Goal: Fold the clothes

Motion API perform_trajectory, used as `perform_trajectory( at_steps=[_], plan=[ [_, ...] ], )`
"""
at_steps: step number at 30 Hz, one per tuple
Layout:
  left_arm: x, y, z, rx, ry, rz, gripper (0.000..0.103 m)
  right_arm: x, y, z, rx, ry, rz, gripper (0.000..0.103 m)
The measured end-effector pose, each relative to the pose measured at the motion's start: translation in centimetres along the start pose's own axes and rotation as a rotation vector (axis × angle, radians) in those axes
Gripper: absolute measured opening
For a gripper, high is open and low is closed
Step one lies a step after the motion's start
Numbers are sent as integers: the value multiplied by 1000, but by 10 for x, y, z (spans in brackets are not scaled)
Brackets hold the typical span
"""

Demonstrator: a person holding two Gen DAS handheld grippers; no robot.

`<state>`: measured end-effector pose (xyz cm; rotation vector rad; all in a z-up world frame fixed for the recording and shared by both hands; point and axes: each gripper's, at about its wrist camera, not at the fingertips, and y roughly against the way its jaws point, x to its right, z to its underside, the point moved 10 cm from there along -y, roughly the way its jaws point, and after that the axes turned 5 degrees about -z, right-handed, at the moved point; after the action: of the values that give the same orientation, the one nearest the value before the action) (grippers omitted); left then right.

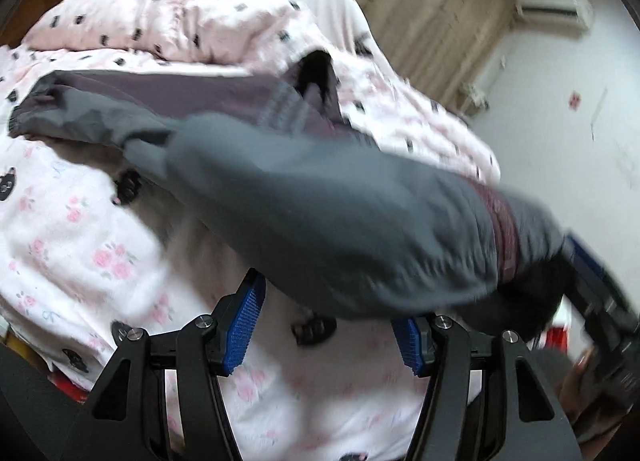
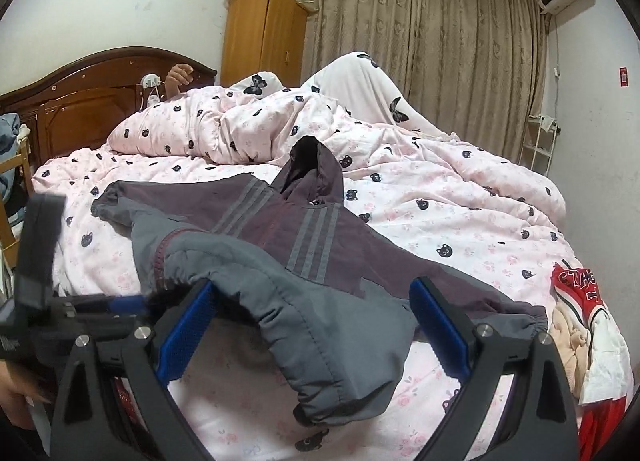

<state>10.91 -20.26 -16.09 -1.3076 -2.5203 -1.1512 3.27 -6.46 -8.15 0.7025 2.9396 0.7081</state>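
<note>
Jacket [image 2: 304, 229] lay on the bed [image 2: 440, 213], one sleeve [image 2: 288, 325] drawn across as if for folding, slack between the wide-open right gripper [image 2: 314, 329]; the left gripper [image 1: 328, 333] gaped too, holding nothing.

Premises were a home bedroom: bed with carved wooden headboard [image 2: 80, 77], floral duvet [image 2: 420, 197], wardrobe [image 2: 260, 33], curtains [image 2: 420, 41].
</note>
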Motion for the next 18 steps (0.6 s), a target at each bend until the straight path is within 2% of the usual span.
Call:
perform_trajectory(
  at_steps=[4, 7, 10, 13, 18],
  plan=[
    [-11, 11, -22, 64, 39, -17, 55, 10, -5, 7, -9, 5, 67, 98],
    [-18, 19, -33, 85, 73, -16, 55, 22, -13, 18, -55, -15, 122, 98],
    [-18, 26, -38, 86, 94, -3, 55, 29, -19, 30, -97, -48, 121, 98],
    [-20, 34, -37, 91, 85, -20, 55, 38, -17, 35, -115, -71, 154, 98],
    [-30, 44, -14, 49, 69, -61, 55, 53, -10, 42, -135, -104, 223, 98]
  ],
)
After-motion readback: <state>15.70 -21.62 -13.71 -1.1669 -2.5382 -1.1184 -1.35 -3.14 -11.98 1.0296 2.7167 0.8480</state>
